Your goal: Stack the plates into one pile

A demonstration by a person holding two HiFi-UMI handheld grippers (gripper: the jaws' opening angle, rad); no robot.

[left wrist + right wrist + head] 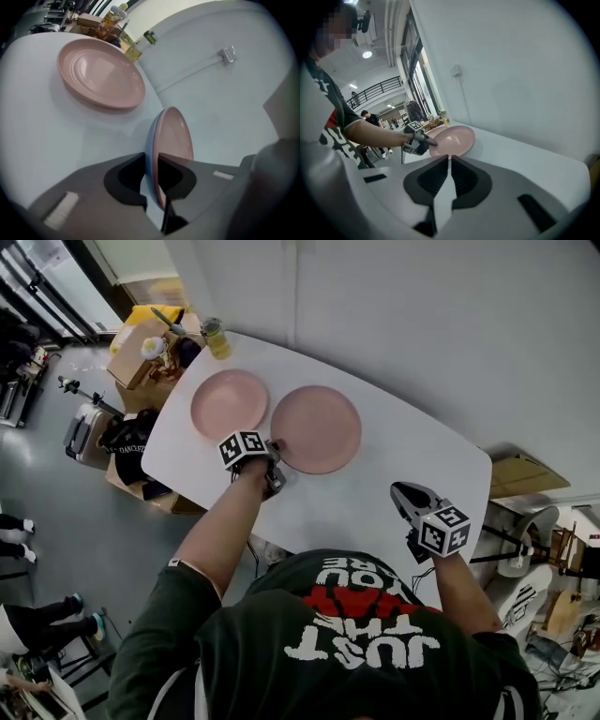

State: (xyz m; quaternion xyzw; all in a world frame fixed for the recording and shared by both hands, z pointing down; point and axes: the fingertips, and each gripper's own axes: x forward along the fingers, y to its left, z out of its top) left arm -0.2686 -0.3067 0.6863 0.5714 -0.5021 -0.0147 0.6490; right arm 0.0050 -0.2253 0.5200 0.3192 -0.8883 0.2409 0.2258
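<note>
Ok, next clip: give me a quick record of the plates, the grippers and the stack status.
held plate: pink, rim clamped in the left gripper
other plate: pink, flat on the white table, beside it, untouched
right gripper: shut, empty, apart from both plates
stack: not begun

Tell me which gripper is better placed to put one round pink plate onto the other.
Left. The left gripper is shut on the rim of the nearer round pink plate, beside the second pink plate. The right gripper is shut, empty and well away from both.
</note>
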